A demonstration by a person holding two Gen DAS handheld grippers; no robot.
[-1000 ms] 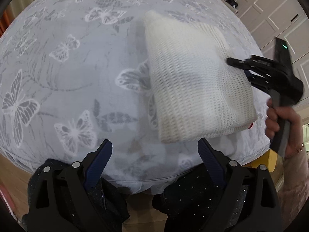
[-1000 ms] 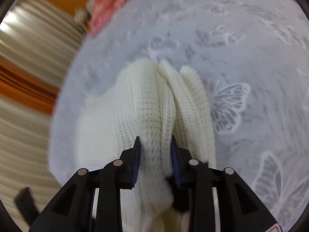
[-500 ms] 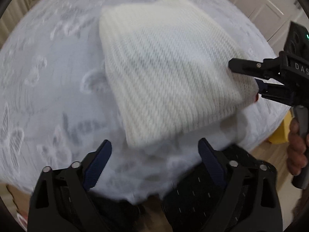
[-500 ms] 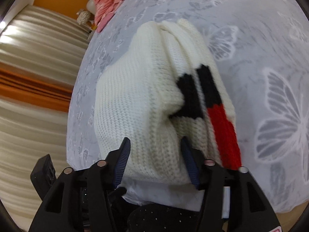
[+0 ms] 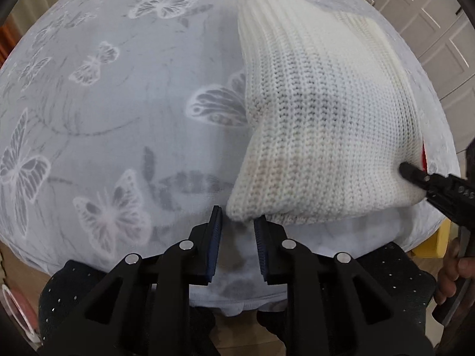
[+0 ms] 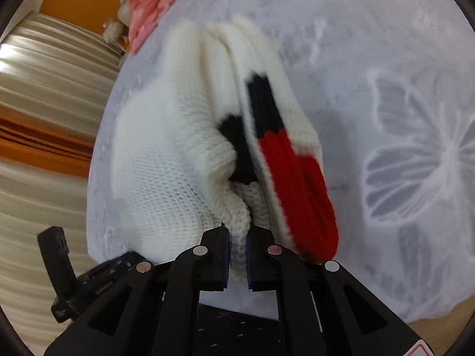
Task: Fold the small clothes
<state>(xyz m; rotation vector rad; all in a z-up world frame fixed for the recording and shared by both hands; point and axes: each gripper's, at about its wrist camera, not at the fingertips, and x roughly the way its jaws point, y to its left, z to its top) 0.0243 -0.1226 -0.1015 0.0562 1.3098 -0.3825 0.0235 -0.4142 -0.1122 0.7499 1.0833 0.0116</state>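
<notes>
A folded white knit sweater point(image 5: 320, 112) with black and red stripes point(image 6: 285, 160) lies on the butterfly-print bed cover point(image 5: 118, 112). My left gripper point(image 5: 236, 228) sits at the sweater's near left corner, its jaws narrowed around that corner. My right gripper point(image 6: 237, 240) is shut on the near edge of the sweater's top layers and lifts them. The right gripper also shows in the left wrist view point(image 5: 415, 175), pressed into the sweater's right corner.
A pink garment point(image 6: 151, 6) lies at the far end of the bed. Beige and orange curtains point(image 6: 44, 124) hang beyond the bed's edge. White cabinet doors point(image 5: 439, 29) stand to the right. The bed's near edge point(image 5: 237, 296) is just below my grippers.
My left gripper went from wide open to nearly closed on the sweater's near left corner. My right gripper closed again on the sweater's edge and lifted the top layers.
</notes>
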